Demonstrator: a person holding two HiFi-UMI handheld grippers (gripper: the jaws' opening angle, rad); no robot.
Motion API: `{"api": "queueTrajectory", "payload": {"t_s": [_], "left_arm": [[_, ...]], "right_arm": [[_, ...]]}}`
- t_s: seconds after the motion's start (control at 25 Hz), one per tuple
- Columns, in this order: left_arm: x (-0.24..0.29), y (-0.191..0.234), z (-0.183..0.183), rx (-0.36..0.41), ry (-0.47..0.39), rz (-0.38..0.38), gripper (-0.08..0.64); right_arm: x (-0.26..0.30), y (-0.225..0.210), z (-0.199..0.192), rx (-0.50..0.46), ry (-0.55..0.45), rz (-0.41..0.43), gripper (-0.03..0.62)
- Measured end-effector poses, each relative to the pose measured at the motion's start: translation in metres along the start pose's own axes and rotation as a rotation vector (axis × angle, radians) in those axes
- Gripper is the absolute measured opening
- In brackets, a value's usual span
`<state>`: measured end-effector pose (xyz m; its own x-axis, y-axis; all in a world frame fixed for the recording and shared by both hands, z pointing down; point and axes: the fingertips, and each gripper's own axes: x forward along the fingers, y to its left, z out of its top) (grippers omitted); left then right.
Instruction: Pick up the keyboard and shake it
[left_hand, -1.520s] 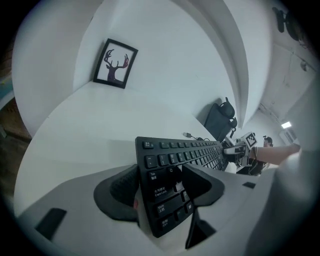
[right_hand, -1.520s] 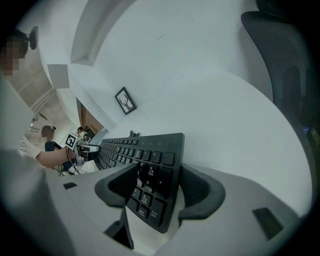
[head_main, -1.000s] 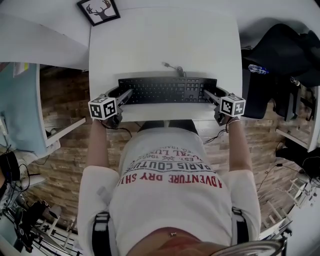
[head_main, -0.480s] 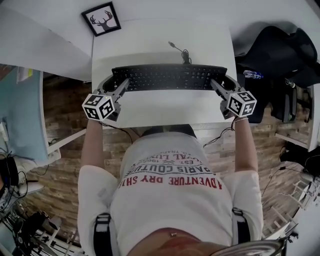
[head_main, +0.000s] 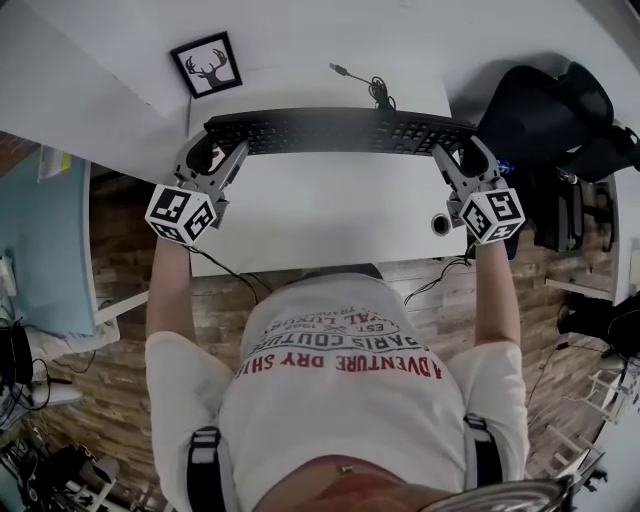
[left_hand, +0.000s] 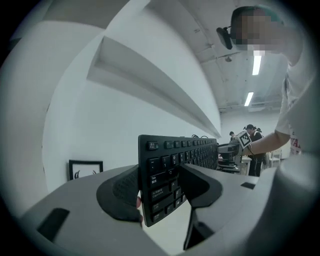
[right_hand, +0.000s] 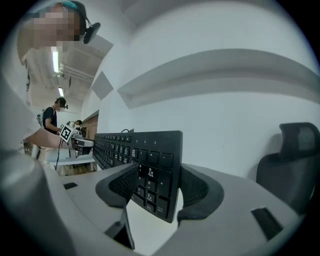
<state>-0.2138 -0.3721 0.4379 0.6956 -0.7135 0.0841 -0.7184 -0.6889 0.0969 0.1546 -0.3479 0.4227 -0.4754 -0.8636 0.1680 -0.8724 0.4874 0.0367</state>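
Keyboard (head_main: 340, 131) stretches across the upper middle of the head view, seen nearly edge-on and a little blurred, over the far part of the white table (head_main: 330, 215). The left gripper (head_main: 218, 152) is clamped on the keyboard's left end and the right gripper (head_main: 460, 150) on its right end. In each gripper view the board stands on edge between the two padded jaws, one pad on the key side and one on the back.

It appears to be lifted clear of the table, so the shake is the step in hand. To do it well, both grips should hold firm and the two ends should move together, so the board does not twist or slip out of the pads. Short, even strokes seem safer than wide swings. The cable (head_main: 365, 85) trailing from the back edge at the top of the frame needs slack.

Counted: one keyboard, two grippers, one table, one cable, one framed deer picture (head_main: 208, 65) at upper left, one black chair (head_main: 545, 110) at upper right.
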Motion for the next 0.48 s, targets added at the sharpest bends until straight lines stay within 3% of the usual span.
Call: {"api": "queueTrajectory", "payload": {"t_s": [0.48], "left_arm": [[-0.023, -0.016, 0.096, 0.282, -0.217, 0.003, 0.246]], "right_arm": [[-0.034, 0.016, 0.097, -0.277, -0.342, -0.07, 0.264]]}}
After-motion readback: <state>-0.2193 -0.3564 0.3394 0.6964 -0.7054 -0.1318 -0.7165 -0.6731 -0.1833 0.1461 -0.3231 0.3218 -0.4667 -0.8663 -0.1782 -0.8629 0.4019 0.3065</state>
